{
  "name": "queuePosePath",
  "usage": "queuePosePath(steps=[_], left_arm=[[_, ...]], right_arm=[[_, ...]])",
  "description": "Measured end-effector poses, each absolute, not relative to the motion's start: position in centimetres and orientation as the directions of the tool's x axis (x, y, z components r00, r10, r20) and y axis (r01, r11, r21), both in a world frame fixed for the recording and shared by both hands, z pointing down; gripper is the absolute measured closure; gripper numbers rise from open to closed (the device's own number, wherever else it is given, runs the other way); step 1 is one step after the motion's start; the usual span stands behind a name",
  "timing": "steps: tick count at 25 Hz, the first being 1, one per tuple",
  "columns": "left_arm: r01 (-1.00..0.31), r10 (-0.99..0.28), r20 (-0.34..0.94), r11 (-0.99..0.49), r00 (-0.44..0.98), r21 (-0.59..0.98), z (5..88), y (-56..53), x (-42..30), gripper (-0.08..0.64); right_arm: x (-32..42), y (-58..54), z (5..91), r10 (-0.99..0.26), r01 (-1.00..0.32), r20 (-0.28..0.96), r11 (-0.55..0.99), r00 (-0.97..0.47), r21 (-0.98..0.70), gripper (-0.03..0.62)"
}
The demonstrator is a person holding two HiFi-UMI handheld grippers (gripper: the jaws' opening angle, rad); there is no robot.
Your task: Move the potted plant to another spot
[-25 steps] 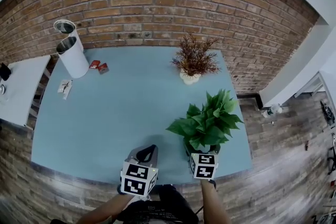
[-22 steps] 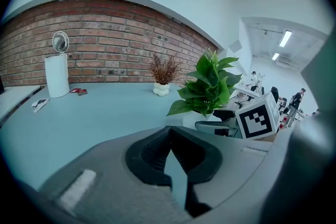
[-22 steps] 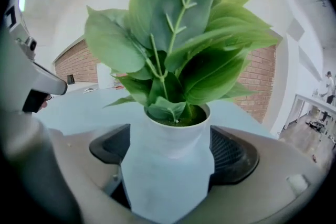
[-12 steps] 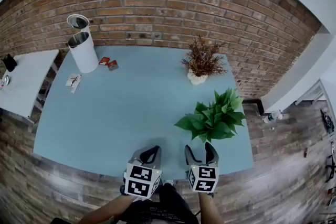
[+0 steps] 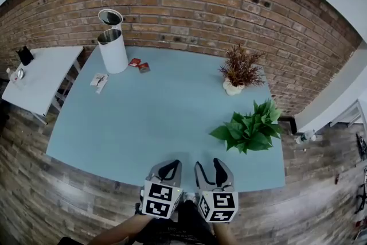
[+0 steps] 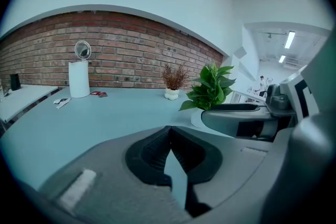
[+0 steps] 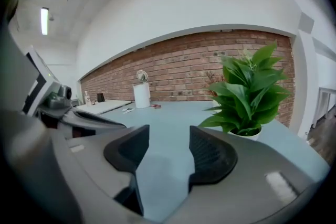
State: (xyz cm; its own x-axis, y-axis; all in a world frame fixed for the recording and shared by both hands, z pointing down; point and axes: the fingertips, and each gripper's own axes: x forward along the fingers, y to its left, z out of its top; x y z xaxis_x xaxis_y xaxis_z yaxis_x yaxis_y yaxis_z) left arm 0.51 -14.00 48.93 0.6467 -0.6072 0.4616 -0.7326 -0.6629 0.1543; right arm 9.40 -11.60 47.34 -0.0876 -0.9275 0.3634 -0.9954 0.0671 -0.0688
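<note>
The green potted plant stands in its white pot on the right side of the blue table, free of both grippers. It also shows in the left gripper view and close on the right in the right gripper view. My right gripper is over the table's near edge, to the plant's near left. Its jaws are apart and closing, and only bare table shows between them. My left gripper is beside it, shut and empty.
A dried brown plant in a white pot stands at the back right. A tall white bin, two small red packets and a white card are at the back left. A white side table adjoins the left edge; a brick wall runs behind.
My right gripper has let go of the green plant's pot and drawn back to the near edge, its jaws narrowing. The left gripper has also drawn back a little.
</note>
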Motion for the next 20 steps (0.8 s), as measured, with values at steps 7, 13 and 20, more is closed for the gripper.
queuePosePath(steps=[7, 13, 20], left_arm=[[-0.758, -0.667, 0.39, -0.637, 0.635, 0.144, 47.0, -13.7, -2.0, 0.558], [-0.765, -0.694, 0.344, -0.63, 0.632, 0.135, 45.8, -13.6, -3.6, 0.558], [-0.773, -0.705, 0.339, -0.622, 0.623, 0.126, 45.4, -13.8, -5.0, 0.558]], right_arm=[[4.5, -11.2, 44.5, -0.935, -0.986, 0.313, 0.151, -0.165, -0.067, 0.459], [2.2, -11.2, 43.7, -0.931, -0.982, 0.313, 0.177, -0.187, -0.061, 0.586], [0.5, -11.9, 43.5, -0.927, -0.977, 0.31, 0.198, -0.213, -0.079, 0.586]])
